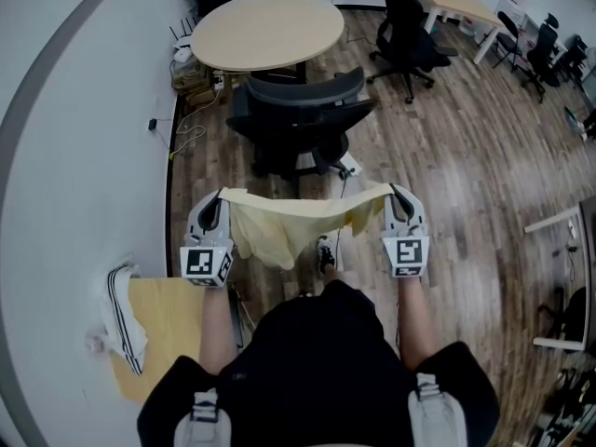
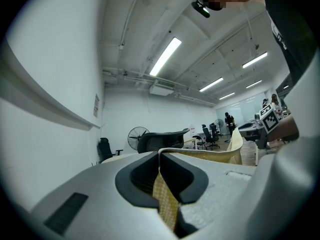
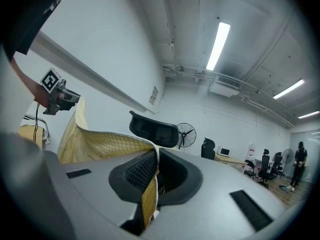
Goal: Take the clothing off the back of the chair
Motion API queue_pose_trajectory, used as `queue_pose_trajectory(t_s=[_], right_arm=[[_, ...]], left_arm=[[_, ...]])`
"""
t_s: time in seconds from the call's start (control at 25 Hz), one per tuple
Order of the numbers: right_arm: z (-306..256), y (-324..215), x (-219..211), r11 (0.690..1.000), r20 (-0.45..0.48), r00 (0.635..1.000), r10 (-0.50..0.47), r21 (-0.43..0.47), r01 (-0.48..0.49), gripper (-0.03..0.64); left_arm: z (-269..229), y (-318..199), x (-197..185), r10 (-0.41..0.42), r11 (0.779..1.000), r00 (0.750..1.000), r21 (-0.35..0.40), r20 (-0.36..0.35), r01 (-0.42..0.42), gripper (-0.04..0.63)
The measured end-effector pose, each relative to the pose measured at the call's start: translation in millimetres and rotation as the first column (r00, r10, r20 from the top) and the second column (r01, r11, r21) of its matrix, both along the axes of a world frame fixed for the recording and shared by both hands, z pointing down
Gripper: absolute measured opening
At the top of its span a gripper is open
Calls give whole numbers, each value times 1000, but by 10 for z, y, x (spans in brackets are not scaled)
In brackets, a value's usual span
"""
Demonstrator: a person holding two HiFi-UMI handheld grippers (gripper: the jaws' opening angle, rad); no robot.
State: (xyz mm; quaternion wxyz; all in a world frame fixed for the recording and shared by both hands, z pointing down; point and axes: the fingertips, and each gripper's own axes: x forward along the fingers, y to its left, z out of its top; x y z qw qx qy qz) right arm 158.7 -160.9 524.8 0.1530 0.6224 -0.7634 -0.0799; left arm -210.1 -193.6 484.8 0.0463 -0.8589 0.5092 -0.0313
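Left gripper is pinching one top corner of the pale yellow garment. In the left gripper view its jaws are pressing nearly together on a thin fold of the checked cloth. Right gripper is doing the same at the opposite corner, jaws closed down on the fabric edge. The garment is hanging stretched between the two grippers and sagging in the middle. It is hanging in front of the person's body, clear of the black office chair standing just beyond it. A round wooden table is sitting behind the chair. By the wall at the person's left, a white striped cloth is lying over the edge of a small wooden table. A standing fan is showing beyond the chair in the right gripper view.
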Motion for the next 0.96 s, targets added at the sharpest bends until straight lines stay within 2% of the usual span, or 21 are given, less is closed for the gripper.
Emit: queue_pose_trajectory(t_s=[0.48, 0.96], right_arm=[[33, 356, -75, 1000, -4, 1000, -4, -1, 4, 3], [40, 524, -75, 1000, 4, 1000, 6, 2, -6, 3]], left_arm=[[65, 385, -79, -11, 1000, 1000, -1, 2, 11, 8], [48, 517, -98, -7, 1000, 1000, 4, -3, 7, 8]])
